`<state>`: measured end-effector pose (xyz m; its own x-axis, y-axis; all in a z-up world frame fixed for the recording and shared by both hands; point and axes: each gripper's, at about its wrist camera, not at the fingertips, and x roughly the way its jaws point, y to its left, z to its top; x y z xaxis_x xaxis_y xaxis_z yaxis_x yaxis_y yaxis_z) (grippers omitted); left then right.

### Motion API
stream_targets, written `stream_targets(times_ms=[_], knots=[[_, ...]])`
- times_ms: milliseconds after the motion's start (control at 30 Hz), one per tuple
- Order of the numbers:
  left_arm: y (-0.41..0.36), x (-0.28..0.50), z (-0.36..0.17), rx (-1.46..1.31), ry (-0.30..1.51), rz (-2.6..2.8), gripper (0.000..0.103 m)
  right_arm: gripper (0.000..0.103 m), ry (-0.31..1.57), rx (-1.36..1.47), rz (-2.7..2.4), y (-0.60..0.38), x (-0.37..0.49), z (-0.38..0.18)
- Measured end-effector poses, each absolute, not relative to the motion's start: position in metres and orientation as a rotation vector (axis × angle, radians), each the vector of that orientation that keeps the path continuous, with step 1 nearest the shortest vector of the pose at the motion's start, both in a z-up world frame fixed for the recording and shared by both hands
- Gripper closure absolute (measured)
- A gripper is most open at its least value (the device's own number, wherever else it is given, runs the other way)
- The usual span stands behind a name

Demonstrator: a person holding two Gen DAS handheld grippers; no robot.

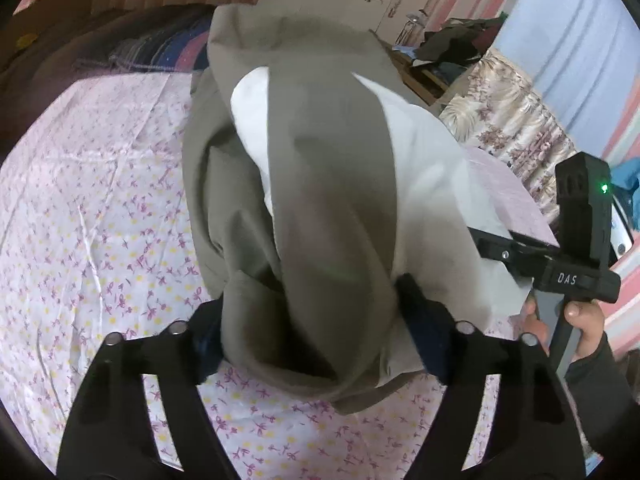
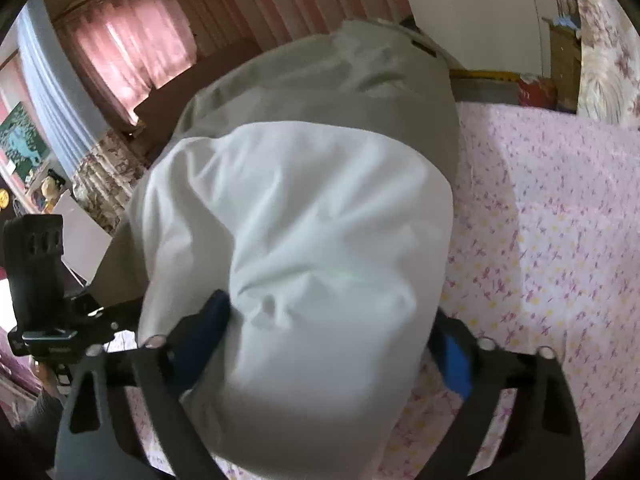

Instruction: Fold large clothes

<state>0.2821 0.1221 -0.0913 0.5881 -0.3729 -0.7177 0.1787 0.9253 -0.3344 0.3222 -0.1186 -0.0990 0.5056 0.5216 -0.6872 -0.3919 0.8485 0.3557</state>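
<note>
As the garment (image 1: 320,184) hangs bunched over the bed (image 1: 100,200), the left gripper (image 1: 312,332) sits nearest us, its fingers (image 1: 416,304) spread wide either side of a thick grey-brown fold; the cloth fills the gap, but I can't tell whether the pads truly press on it. Same story on the other side: the right gripper (image 2: 332,344) straddles the white, puffed part of the garment (image 2: 304,240), fingers (image 2: 454,356) wide, with fabric swelling between and over them, and whether that is a real grip I can't tell either.

This looks like soft, bulky stuff, grey-brown outside with a white lining, limp and light for its size, likely to slump and slide rather than hold a crease. I'd judge the best hold is a pinch on an edge or seam, not a fat bunch like this, which could slip out.

Beyond the garment, the pink flowered sheet of the bed runs off on both sides. At the far side of the bed, a dark blanket (image 1: 132,52) lies heaped, with curtains (image 2: 132,48) behind.
</note>
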Motion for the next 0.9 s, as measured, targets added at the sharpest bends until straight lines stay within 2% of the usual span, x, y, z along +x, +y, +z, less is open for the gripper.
stream_targets(times_ms=[33,133,200,300,467,600,900], knots=[[0.121,0.282,-0.090,-0.233,0.885,-0.323,0.033,0.021,0.877,0.156,0.558,-0.119,0.321,-0.098],[0.115,0.280,-0.079,-0.195,0.856,-0.306,0.046,0.033,0.854,0.132,0.573,-0.119,0.320,-0.092],[0.111,0.278,-0.070,-0.165,0.832,-0.290,0.058,0.039,0.831,0.088,0.577,-0.115,0.318,-0.085],[0.105,0.275,-0.057,-0.135,0.806,-0.254,0.066,0.049,0.725,-0.058,0.564,-0.098,0.305,-0.070],[0.101,0.264,-0.044,-0.148,0.765,-0.208,0.072,0.056,0.597,-0.129,0.583,-0.095,0.284,-0.045],[0.071,0.242,-0.025,-0.051,0.706,-0.179,0.074,0.059,0.520,-0.153,0.577,-0.110,0.262,-0.028],[-0.023,0.173,0.003,-0.010,0.634,-0.362,0.075,0.060,0.413,-0.177,0.437,-0.214,0.174,0.009]])
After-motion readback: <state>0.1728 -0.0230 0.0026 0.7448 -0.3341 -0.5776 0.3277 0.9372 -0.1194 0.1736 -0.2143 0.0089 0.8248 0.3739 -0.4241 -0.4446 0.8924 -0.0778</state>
